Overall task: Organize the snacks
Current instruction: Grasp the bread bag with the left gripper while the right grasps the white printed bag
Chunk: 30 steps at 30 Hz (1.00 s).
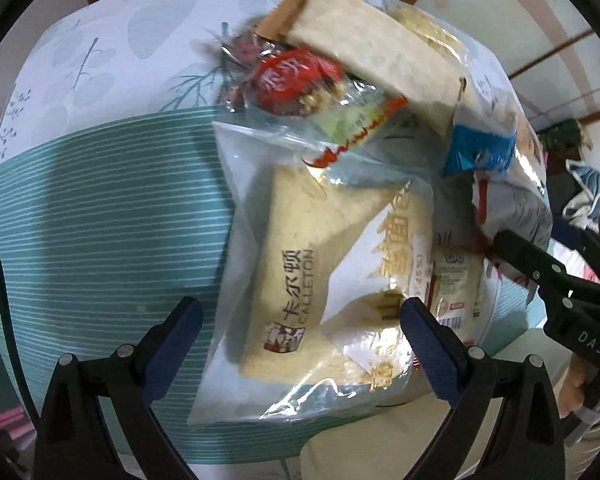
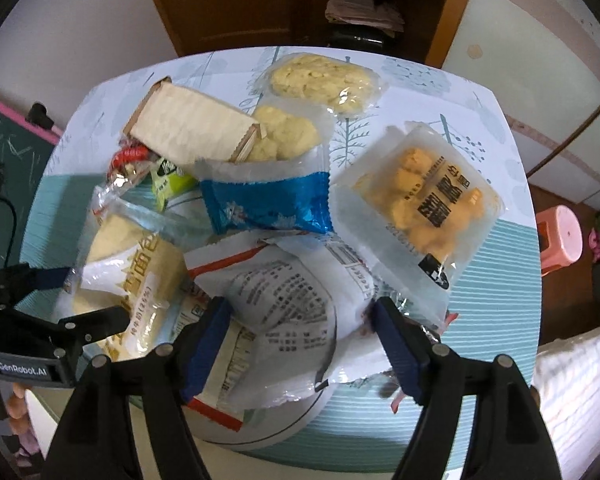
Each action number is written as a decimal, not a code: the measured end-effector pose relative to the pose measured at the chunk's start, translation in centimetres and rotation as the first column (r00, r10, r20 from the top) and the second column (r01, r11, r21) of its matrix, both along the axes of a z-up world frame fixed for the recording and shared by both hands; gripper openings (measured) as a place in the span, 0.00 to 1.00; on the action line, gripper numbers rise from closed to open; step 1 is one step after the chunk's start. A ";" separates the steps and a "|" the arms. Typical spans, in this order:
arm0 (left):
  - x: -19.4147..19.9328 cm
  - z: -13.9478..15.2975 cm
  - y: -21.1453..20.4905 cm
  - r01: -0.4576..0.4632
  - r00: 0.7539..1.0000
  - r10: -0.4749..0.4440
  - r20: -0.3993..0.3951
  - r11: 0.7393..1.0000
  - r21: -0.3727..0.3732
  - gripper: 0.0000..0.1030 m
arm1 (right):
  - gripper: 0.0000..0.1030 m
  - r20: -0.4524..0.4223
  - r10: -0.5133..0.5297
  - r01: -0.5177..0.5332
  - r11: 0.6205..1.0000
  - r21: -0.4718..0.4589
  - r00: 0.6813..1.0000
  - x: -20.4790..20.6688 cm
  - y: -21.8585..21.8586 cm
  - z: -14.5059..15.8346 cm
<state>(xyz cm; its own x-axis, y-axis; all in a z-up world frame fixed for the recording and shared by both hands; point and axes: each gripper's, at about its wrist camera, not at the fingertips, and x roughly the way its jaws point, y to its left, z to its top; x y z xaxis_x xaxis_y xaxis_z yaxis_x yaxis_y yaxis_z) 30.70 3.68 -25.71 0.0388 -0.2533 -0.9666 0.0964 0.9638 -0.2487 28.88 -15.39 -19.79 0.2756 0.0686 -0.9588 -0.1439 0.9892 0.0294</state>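
A pile of snack packets lies on a table covered with a cloth, white with leaves at the top and green with thin stripes lower down.

In the left wrist view, the left gripper points down at the pile with its jaws wide apart. Between them, in the lower middle of the frame, lies a clear bread packet with a beige label; the right pad is at the packet's edge, the left pad stands apart from it over the striped cloth. It holds nothing. Above this packet, a red candy wrapper and a long beige packet lie in the upper middle.

In the right wrist view, the right gripper also points down, jaws about half open. A white packet with black printed text lies between the pads in the lower middle; whether the pads press on it I cannot tell. Just above it lies a blue and white packet. At the right of the frame is a clear packet of orange pastry, and at the top a packet of pale cookies. A pink stool stands at the right edge.
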 end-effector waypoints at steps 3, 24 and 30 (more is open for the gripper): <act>-0.1 0.3 -0.4 0.011 1.000 -0.011 0.004 1.000 -0.005 0.88 | 0.75 0.002 0.013 -0.013 0.999 -0.035 1.000 0.0 0.6 -0.2; -2.7 9.4 1.1 -0.078 0.947 0.094 0.309 0.995 -0.065 0.20 | 0.50 0.140 -0.067 0.043 0.985 0.169 0.988 -3.3 -1.3 5.2; -6.6 17.4 1.9 -0.079 0.871 0.114 0.479 0.993 -0.093 0.20 | 0.50 0.264 -0.083 0.022 0.974 0.227 0.961 -6.9 -1.6 10.8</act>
<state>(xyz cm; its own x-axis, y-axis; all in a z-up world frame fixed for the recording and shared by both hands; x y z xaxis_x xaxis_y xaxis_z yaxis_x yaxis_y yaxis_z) 24.09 5.56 -8.28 0.5231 -0.2887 -0.8019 0.1289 0.9568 -0.2604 22.03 -16.99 -9.01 0.5307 0.2473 -0.8107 -0.1244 0.9689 0.2141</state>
